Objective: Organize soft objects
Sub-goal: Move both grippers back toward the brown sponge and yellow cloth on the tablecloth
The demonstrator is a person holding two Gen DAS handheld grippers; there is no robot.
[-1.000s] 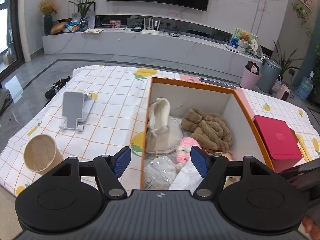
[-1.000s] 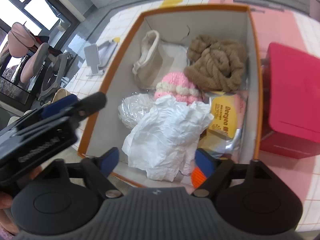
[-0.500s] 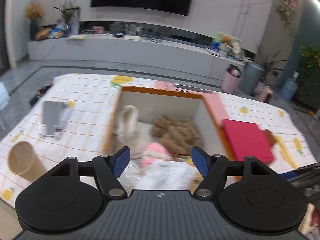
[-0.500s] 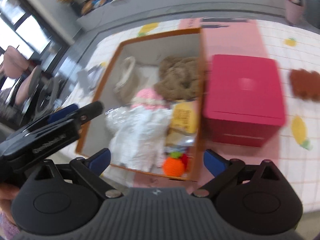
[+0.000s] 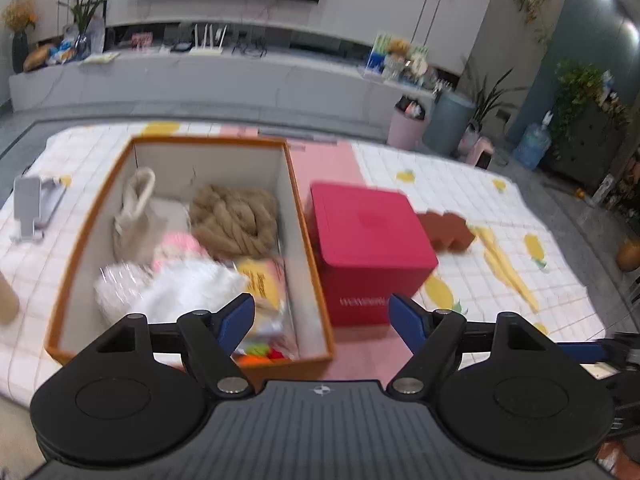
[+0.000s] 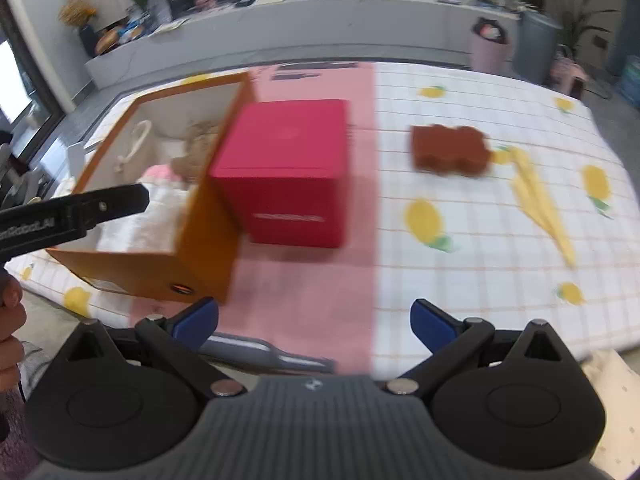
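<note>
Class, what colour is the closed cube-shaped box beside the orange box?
Red, or pinkish red; the closed box shows best in the right wrist view.

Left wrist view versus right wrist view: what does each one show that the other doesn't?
Only the left wrist view looks down into the orange box enough to show the tan scarf whole, a yellow packet and the phone stand.
Only the right wrist view shows the box's outer wall and a person's hand.
Both share the red box, the brown soft item on the cloth and the pink hat.
</note>
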